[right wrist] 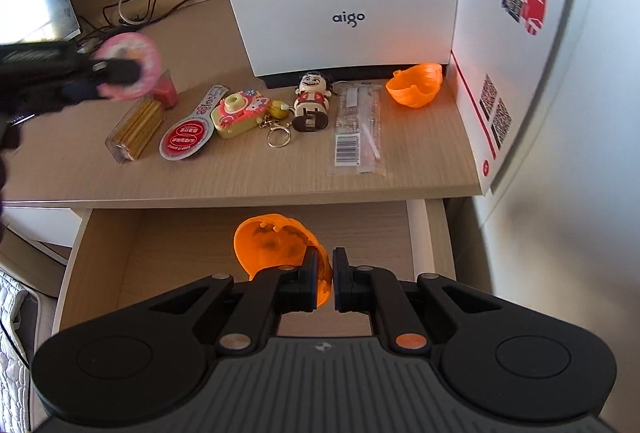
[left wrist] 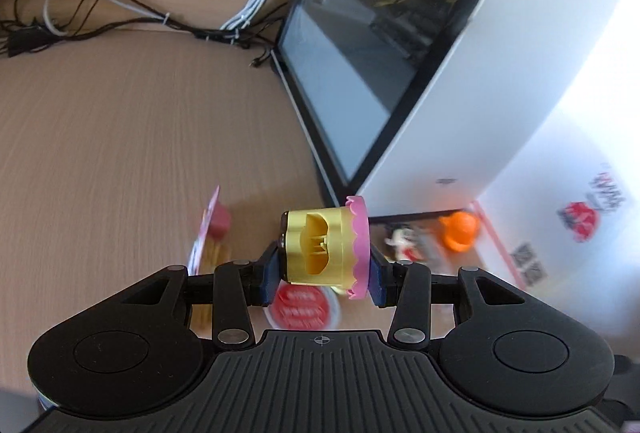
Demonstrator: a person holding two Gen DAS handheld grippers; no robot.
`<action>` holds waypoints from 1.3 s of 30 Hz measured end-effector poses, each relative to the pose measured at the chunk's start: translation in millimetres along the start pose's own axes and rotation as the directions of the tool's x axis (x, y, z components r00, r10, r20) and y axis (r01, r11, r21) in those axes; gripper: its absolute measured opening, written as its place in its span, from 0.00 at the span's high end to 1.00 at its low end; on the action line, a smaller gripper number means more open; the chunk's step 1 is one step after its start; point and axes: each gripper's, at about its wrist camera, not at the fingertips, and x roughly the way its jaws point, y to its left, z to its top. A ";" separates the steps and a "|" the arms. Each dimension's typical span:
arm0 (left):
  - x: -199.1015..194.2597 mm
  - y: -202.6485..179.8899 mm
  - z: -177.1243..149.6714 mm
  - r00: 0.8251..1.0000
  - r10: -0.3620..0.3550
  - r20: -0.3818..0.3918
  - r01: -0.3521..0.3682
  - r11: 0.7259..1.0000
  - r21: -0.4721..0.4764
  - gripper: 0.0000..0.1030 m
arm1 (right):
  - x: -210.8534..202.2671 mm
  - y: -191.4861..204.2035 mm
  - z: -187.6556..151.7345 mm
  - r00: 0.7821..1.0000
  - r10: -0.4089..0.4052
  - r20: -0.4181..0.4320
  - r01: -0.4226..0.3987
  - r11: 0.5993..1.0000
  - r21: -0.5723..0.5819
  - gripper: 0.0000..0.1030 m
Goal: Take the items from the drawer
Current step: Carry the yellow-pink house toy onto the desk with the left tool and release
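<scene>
Two items are in my grippers: the left gripper (left wrist: 324,275) is clamped on a yellow toy with a pink frill (left wrist: 320,247), its long axis crosswise between the pads, held above the desk (right wrist: 248,175) near its left edge. My right gripper (right wrist: 325,283) is pinched on the rim of an orange half-shell (right wrist: 272,247) over the open drawer (right wrist: 168,233). I judge the desk's front edge, just ahead of the right gripper, the nearer drop-off.
</scene>
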 end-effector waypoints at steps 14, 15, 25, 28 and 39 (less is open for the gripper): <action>69.2 -4.6 -6.1 0.996 0.068 -0.056 -0.060 0.990 0.125 0.51 | 10.3 -11.5 10.0 1.000 -0.019 0.021 0.020 1.000 -0.005 0.93; 67.8 -3.5 -5.8 0.996 0.072 -0.051 -0.065 0.990 0.124 0.51 | 11.7 -11.6 10.6 1.000 -0.020 0.019 0.020 1.000 -0.007 0.93; 42.9 6.1 -9.3 0.995 0.096 -0.040 -0.092 0.991 0.093 0.53 | 24.3 0.0 22.8 1.000 0.002 0.008 -0.002 0.999 -0.044 0.93; 30.7 7.0 -8.9 0.996 0.093 -0.013 -0.091 0.992 0.091 0.53 | 26.8 4.1 24.7 1.000 0.010 0.002 -0.010 0.998 -0.062 0.93; -29.0 31.2 -32.0 0.996 0.064 0.067 -0.062 0.998 -0.025 0.53 | 28.4 25.1 40.5 0.999 0.025 0.026 -0.022 0.991 -0.129 0.93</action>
